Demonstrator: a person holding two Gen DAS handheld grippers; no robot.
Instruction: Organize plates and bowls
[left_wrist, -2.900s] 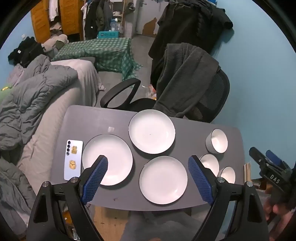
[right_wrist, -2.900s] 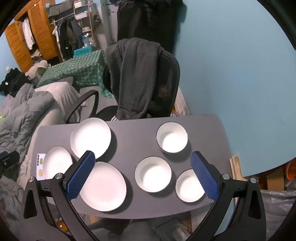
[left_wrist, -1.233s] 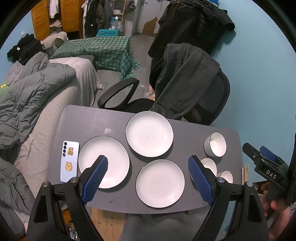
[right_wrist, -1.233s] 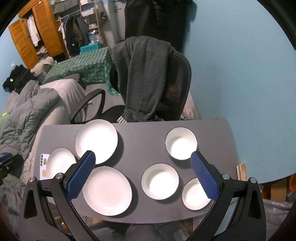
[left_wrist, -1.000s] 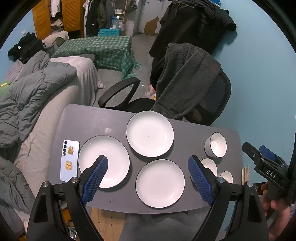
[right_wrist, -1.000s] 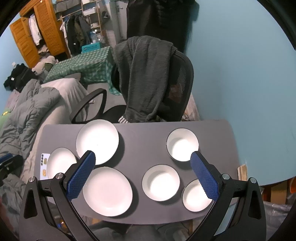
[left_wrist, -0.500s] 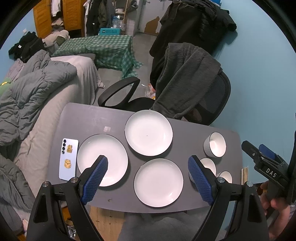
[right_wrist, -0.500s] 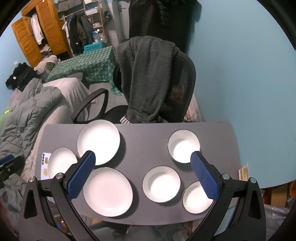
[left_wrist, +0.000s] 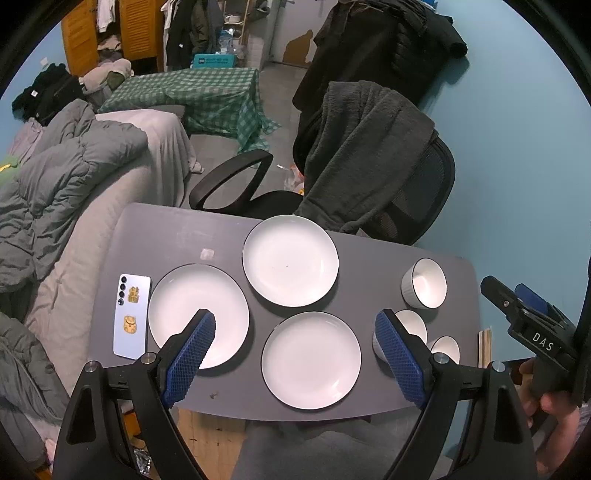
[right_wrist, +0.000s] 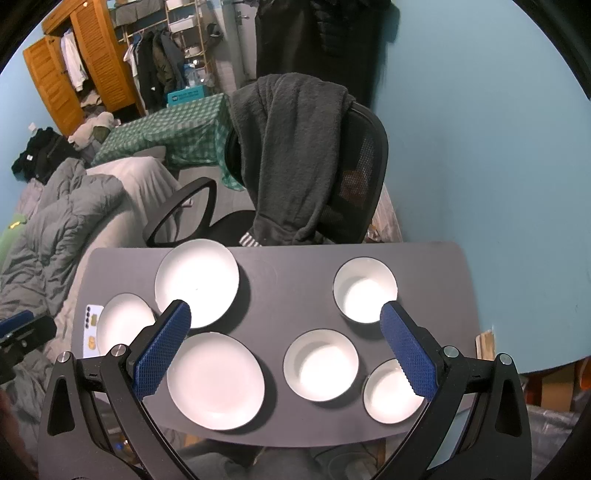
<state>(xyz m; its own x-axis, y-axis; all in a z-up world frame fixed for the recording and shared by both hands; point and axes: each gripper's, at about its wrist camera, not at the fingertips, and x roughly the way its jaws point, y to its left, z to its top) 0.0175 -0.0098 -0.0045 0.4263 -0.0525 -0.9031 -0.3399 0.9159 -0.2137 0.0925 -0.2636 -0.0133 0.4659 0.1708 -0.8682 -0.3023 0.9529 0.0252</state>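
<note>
Looking down from pretty high over a dark grey table (right_wrist: 291, 291) here. Right gripper (right_wrist: 284, 345) is spread wide, blue pads holding nothing, well above the dishes. Three white plates sit on the left half: far plate (right_wrist: 197, 282), left plate (right_wrist: 125, 325) just beside a phone (right_wrist: 89, 328), and near plate (right_wrist: 216, 380). Three white bowls on the right half: far bowl (right_wrist: 365, 290), middle bowl (right_wrist: 321, 364), near bowl (right_wrist: 391, 393) partly behind the right finger. None stacked. Behind the table there's an office chair (right_wrist: 354, 184) with a dark fleece (right_wrist: 291, 147) draped over it.
</note>
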